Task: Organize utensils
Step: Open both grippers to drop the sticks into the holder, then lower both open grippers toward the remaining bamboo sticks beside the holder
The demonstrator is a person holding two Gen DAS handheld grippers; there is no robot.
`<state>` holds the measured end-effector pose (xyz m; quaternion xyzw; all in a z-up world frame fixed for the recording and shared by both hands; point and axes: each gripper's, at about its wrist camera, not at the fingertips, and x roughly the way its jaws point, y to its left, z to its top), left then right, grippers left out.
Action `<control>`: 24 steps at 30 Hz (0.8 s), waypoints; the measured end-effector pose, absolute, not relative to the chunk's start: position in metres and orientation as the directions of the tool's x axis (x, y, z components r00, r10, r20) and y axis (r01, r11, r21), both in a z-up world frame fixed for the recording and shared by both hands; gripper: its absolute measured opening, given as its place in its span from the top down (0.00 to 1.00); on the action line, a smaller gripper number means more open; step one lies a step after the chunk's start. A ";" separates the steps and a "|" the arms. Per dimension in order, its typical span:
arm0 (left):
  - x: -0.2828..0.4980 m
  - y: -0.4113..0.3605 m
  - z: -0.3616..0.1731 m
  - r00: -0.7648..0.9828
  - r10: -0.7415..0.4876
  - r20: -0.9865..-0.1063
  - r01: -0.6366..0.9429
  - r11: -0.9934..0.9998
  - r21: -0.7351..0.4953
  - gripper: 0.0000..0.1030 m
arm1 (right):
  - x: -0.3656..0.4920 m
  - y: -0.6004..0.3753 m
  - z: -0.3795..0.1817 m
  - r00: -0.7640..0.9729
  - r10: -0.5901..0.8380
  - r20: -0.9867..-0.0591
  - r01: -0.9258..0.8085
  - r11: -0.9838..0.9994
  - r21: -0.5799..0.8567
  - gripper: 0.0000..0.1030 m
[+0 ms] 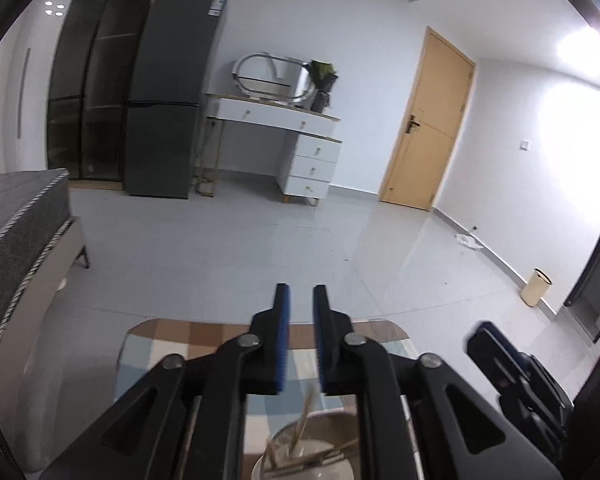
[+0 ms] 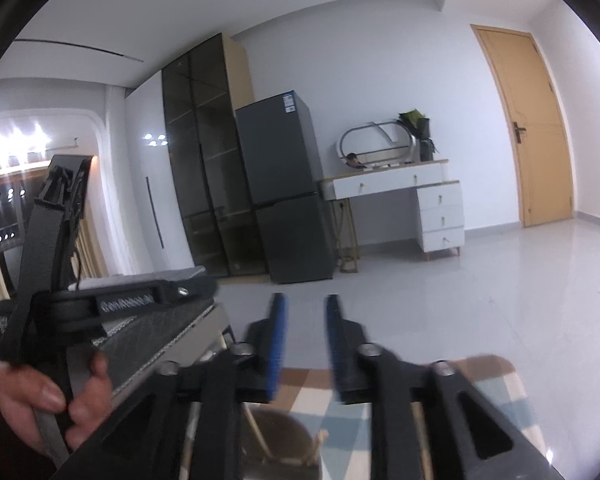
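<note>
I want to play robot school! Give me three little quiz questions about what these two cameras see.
1. True or false: the left gripper is squeezing something between its blue pads.
2. What stands in the cup just below the left gripper?
A. flowers
B. thin wooden sticks
C. a toothbrush
3. Fill in: the checked cloth under the right gripper lies on a ____.

Key
1. False. Both grippers are open with nothing between the pads.
2. B. Whether they are chopsticks is hard to tell.
3. Table.
</note>
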<state>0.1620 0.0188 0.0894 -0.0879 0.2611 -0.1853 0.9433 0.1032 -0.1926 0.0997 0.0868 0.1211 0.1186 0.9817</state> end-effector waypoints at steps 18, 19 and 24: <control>0.014 0.011 0.147 0.859 -0.175 -0.481 0.097 0.978 -0.182 0.11 | -0.036 -0.216 0.162 0.958 0.232 -0.167 -0.189 0.952 0.241 0.22; 0.008 0.010 0.146 0.858 -0.181 -0.481 0.099 0.977 -0.190 0.11 | -0.043 -0.217 0.163 0.959 0.229 -0.165 -0.186 0.952 0.242 0.21; -0.005 0.008 0.138 0.854 -0.170 -0.492 0.094 0.980 -0.177 0.10 | -0.064 -0.219 0.161 0.957 0.232 -0.174 -0.185 0.951 0.249 0.09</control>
